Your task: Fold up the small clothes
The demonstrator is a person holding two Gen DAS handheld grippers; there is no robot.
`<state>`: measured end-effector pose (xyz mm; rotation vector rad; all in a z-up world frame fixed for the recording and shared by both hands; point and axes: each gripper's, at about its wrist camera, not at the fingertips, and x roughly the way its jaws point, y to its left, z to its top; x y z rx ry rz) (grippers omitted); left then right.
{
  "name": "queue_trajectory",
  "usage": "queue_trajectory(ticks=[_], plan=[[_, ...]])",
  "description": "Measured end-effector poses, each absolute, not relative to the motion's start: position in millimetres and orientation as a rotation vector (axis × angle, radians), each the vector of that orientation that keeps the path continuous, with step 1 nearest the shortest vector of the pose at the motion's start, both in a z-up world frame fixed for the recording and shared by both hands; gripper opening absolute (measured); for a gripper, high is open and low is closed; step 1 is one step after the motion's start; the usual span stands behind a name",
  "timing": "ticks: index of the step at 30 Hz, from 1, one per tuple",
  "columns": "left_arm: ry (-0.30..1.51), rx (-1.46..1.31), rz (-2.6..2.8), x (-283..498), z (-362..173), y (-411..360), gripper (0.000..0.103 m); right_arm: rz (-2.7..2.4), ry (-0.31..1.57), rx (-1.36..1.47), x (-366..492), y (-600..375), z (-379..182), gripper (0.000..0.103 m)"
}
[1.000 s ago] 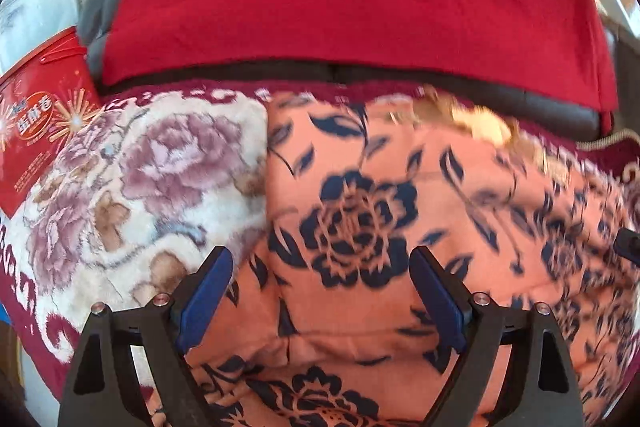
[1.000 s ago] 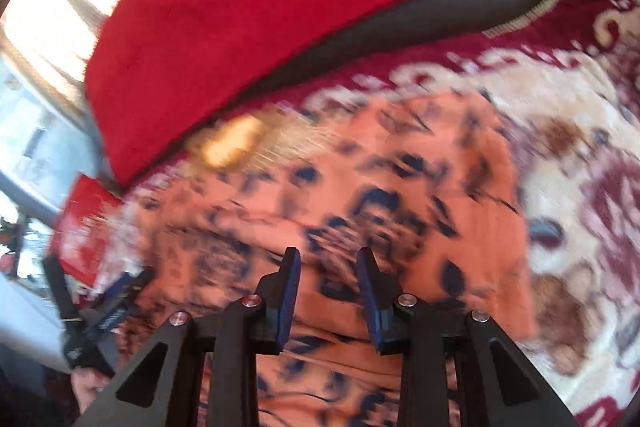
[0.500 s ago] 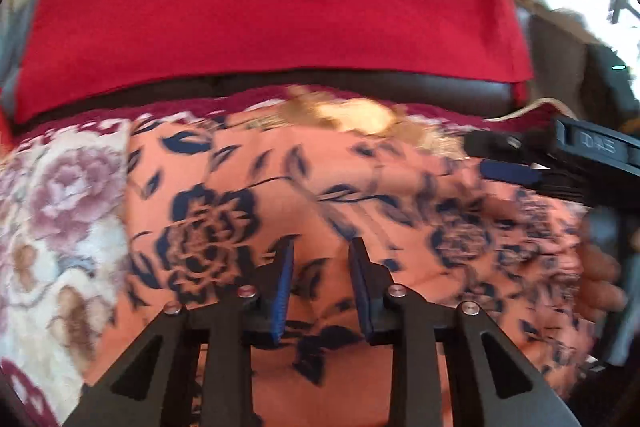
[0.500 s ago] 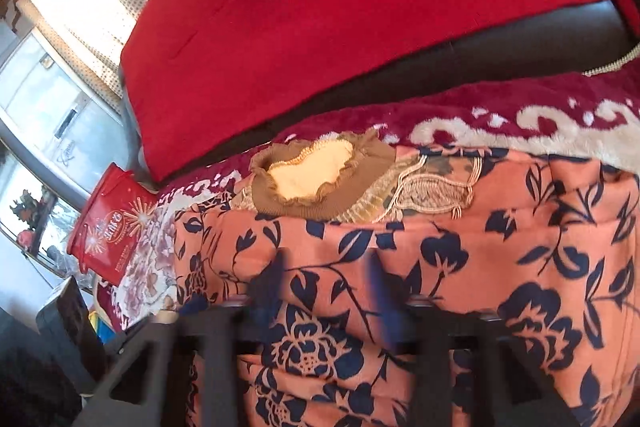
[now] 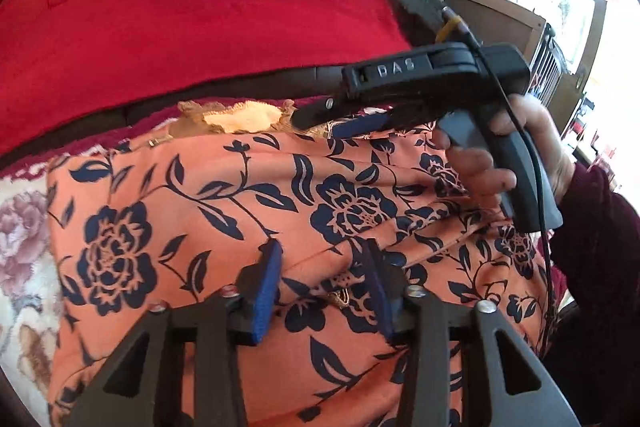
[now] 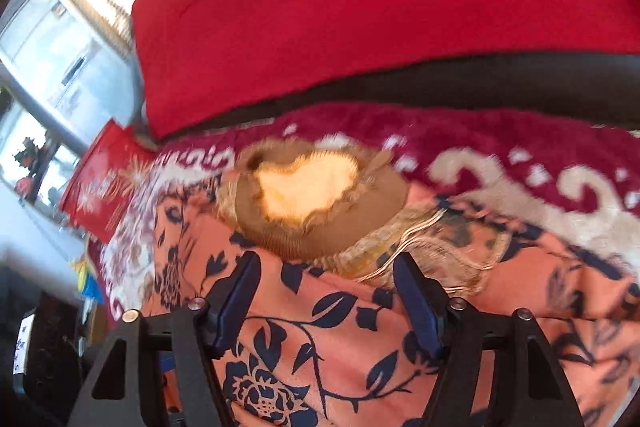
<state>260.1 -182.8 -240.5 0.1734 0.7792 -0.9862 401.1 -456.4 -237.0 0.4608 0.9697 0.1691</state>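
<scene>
Spread out on a soft flowery blanket [image 5: 20, 227]: an orange top [image 5: 240, 207] with dark blue flowers, smooth on the left and wrinkly on the right. At its far edge, a brown knitted collar [image 6: 312, 195] with a fluffy yellow inside, resting by the blanket's dark red border. Behind that, a dark sofa back [image 6: 480, 79] with a big red cover [image 5: 200, 7] draped over it. Off to the left, beside the blanket, a red bag [image 6: 96, 187] with gold sparkles on it. Low over the near part of the top, the left hand-held gripper [image 5: 324, 283], partly open, with its blue pads on either side of a small raised fold of the orange cloth. Hard to tell whether the pads touch that fold; no squeezing to be seen. Farther back, the right hand-held gripper [image 6: 326, 279], open wide and holding nothing, with the cloth just under it and its tips pointing at the collar from close by. From the left wrist view, the same black tool seen from the side, held in the person's right hand [image 5: 520, 155], with one blue pad right next to the collar and a thin black wire hanging down past a dark red sleeve [image 5: 592, 247].
</scene>
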Motion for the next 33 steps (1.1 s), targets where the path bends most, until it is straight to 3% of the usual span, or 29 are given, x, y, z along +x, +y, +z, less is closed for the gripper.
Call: queue_trajectory(ticks=[4, 7, 10, 14, 24, 29, 33], plan=[[0.834, 0.067, -1.009, 277, -243, -179, 0.021, 0.214, 1.009, 0.447, 402, -449, -248, 0.064], [0.864, 0.064, -1.005, 279, -246, -179, 0.017, 0.274, 1.021, 0.458, 397, -448, -245, 0.059], [0.902, 0.037, -1.007, 281, -251, -178, 0.016, 0.237, 1.042, 0.35, 395, -437, -244, 0.035], [0.915, 0.023, -1.002, 279, -250, -176, 0.016, 0.199, 1.035, 0.248, 392, -427, -242, 0.012], [0.897, 0.017, -1.021, 279, -243, -172, 0.016, -0.005, 0.931, 0.203, 397, -427, -227, 0.0], [0.909, 0.027, -0.983, 283, -242, -165, 0.018, -0.019, 0.962, 0.344, 405, -447, -241, 0.002], [0.938, 0.052, -0.971, 284, -246, -168, 0.021, 0.024, 0.883, 0.445, 390, -463, -220, 0.004]])
